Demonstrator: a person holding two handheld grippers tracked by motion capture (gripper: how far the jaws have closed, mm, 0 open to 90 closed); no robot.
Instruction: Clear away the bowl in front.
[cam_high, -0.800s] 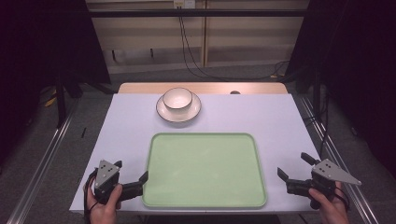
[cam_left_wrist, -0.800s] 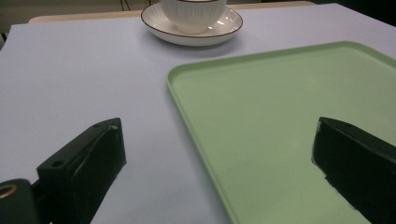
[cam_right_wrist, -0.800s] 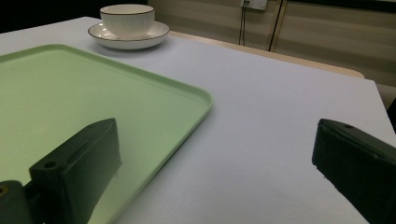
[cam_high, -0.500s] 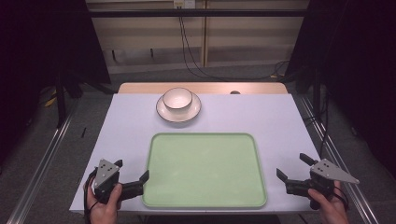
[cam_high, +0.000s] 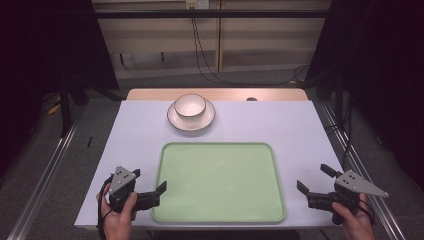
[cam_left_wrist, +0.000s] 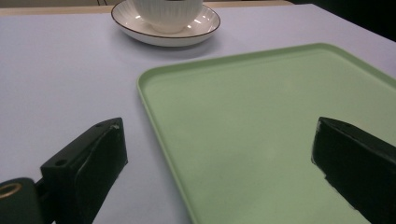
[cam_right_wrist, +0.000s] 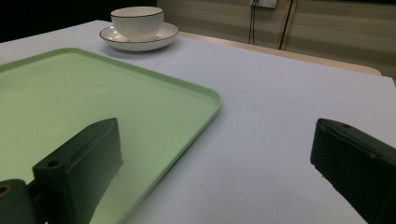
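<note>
Pale green and bare, the tray (cam_high: 220, 182) lies flat on the near half of the white worktop (cam_high: 290, 125), exactly where it lay in the earlier high views, and the ribbed white bowl (cam_high: 190, 105) with its dark rim has likewise stayed on its saucer (cam_high: 191, 118) near the far edge, just beyond the tray's far rim. What differs is slight: the right hand-held gripper (cam_high: 314, 182) has sunk a little toward the near edge of the worktop since the earlier pictures, while the left hand-held gripper (cam_high: 150, 186) has hardly shifted. In the high view the left hand-held gripper sits at the tray's near left corner, held by the person's left hand (cam_high: 118, 215), with one black jaw reaching over the tray's rim and the other outside it; the left gripper view bears this out, its jaws spread wide with the tray's left rim running between them. The right hand-held gripper, held by the right hand (cam_high: 351, 220), hangs just beside the tray's near right corner, clear of it in the high view, its jaws also spread wide and holding nothing; in the right gripper view one jaw stands over the green surface and the other over the white worktop. Bowl and saucer are well apart from both hand-held grippers.
</note>
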